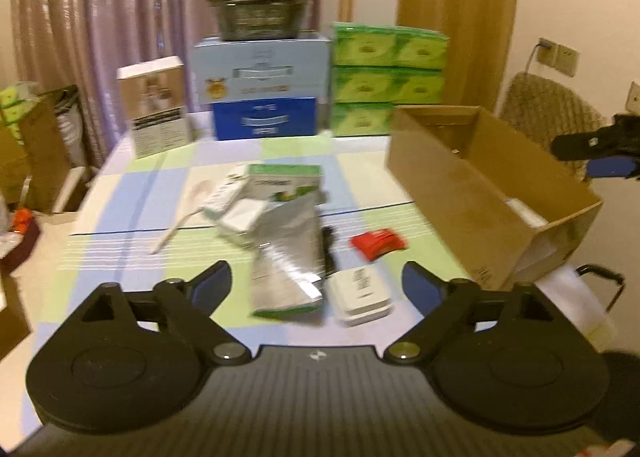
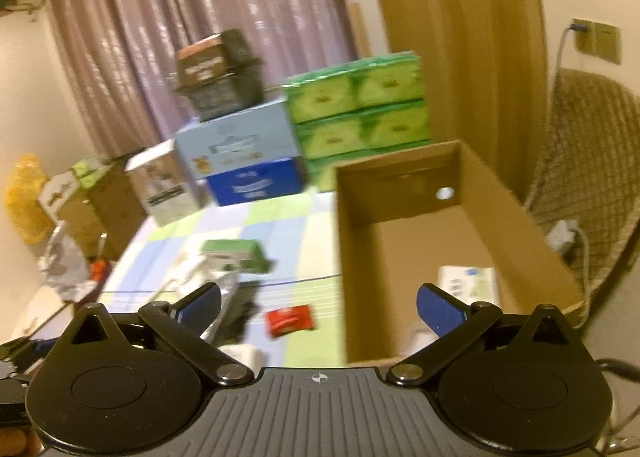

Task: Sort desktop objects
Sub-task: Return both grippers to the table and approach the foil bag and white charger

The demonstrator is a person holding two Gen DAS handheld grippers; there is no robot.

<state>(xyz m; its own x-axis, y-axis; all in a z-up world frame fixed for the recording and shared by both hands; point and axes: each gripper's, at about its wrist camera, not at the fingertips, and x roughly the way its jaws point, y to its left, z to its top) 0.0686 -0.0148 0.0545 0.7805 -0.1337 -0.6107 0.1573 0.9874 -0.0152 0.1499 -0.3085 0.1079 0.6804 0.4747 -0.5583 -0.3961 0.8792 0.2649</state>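
Both grippers — left gripper [image 1: 316, 285], right gripper [image 2: 318, 309] — hung wide open and empty, silver pouch [image 1: 288, 257] at twelve o'clock beneath the left, cardboard box [image 1: 460, 185] at two — a hasty grab might skid it.

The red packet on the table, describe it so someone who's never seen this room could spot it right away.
Find the open cardboard box on the checked tablecloth. Just left of its near end lies the red packet, flat on the cloth beside a silver foil pouch. It is the only red item there.
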